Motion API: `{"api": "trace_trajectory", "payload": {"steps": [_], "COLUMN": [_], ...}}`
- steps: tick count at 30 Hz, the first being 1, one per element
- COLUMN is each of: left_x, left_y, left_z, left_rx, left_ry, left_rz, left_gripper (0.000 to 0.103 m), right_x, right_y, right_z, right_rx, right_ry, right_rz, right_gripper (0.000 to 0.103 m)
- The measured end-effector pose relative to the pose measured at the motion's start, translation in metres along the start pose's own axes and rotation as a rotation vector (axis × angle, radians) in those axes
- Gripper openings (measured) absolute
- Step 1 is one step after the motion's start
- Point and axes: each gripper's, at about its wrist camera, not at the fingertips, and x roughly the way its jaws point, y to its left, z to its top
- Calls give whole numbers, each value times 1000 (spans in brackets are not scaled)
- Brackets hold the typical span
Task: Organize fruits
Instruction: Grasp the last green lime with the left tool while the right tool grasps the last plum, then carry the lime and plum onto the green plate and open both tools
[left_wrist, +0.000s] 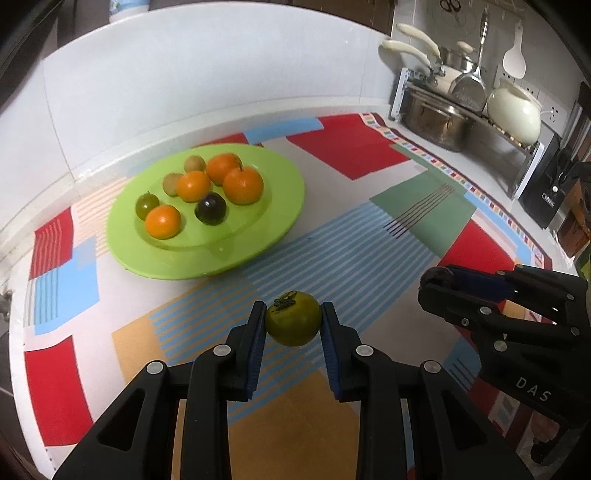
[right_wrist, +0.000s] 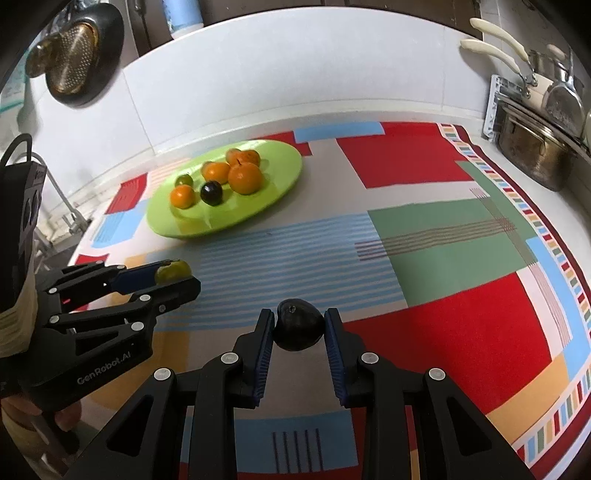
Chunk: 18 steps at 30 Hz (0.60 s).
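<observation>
Green fruit: you have the green fruit (left_wrist: 293, 318) pinched between the blue pads of your left gripper (left_wrist: 293, 321), low in the centre of the left wrist view; its stalk end faces up; from the right wrist view the same fruit (right_wrist: 173, 270) shows at the tips at middle left
Dark fruit: your right gripper (right_wrist: 299, 328) pinches the dark fruit (right_wrist: 298, 325) low in the centre of its own view; in the left wrist view it peeks out at the tips at right (left_wrist: 437, 277), mostly hidden by the fingers
Whether lifted: you cannot tell from either view if either fruit is clear of the cloth
Green plate: the green plate (left_wrist: 280, 199) sits at upper left of centre in both views, well apart from both grippers; it carries four orange fruits (left_wrist: 243, 185), one dark fruit, one green one and two pale brownish ones
Tablecloth: the patterned tablecloth (left_wrist: 347, 147) of red, blue, green and ochre blocks lies under everything; the plate rests on it near the white wall
Pots: the rack of pots (left_wrist: 443, 110) stands at upper right, off the cloth
Your hand: part of your hand (right_wrist: 22, 410) shows at the lower left of the right wrist view, behind the left gripper
</observation>
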Motion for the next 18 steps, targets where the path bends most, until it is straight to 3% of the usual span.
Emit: {"api": "trace_trajectory", "payload": {"steps": [18], "left_x": [-75], "left_y": [-2], "left_z": [0], "left_rx": [-69], "left_ry": [-147], "left_rz": [54], "left_gripper": [29], "right_x": [-56], "right_y": [29], "right_z": [18], "right_rx": [-99], "right_ry": [-129], "right_rz": [87], "right_gripper": [29]}}
